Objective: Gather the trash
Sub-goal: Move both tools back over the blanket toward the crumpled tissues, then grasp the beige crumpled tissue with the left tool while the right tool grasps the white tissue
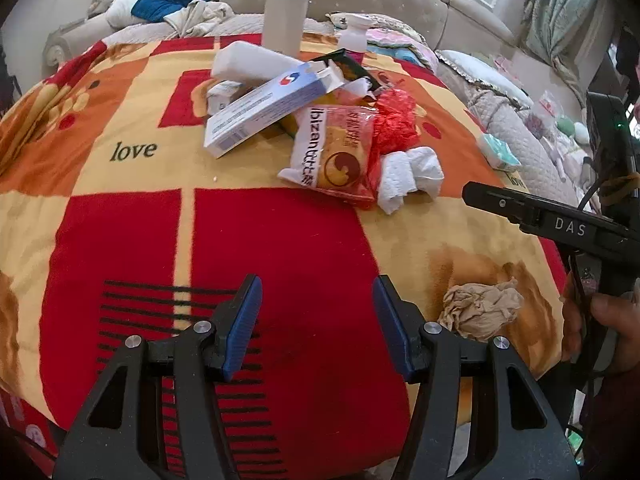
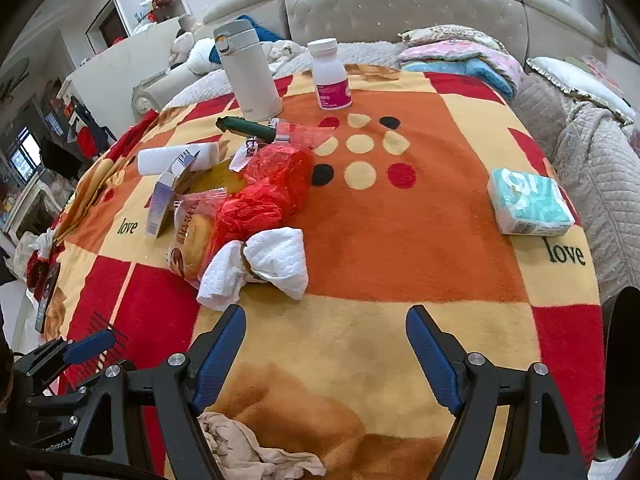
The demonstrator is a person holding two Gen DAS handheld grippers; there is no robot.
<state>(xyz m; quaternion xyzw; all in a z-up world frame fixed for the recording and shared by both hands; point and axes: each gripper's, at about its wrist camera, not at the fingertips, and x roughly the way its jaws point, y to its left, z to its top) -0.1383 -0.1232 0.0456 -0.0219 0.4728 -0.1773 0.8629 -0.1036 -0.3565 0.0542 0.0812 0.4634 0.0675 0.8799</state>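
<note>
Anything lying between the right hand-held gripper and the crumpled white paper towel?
Nothing. In the right wrist view, only bare blanket separates the open right hand-held gripper from the white paper towel; the beige crumpled wad lies nearer the camera, beneath the gripper.

One white thermos flask (image 2: 250, 70) stands at twelve o'clock on the blanket (image 2: 400, 240), with one white pill bottle (image 2: 330, 76) at its three o'clock. One tissue pack (image 2: 528, 204) lies far out at three o'clock. The heap holds one blue-and-white carton (image 1: 266, 110), one white tube (image 2: 178, 158), one biscuit packet (image 1: 330, 152), one red plastic bag (image 2: 264, 188), one dark green wrapper (image 2: 246, 128) and one white paper towel wad (image 2: 256, 268). One beige crumpled wad (image 1: 480, 310) lies apart at six o'clock.
</note>
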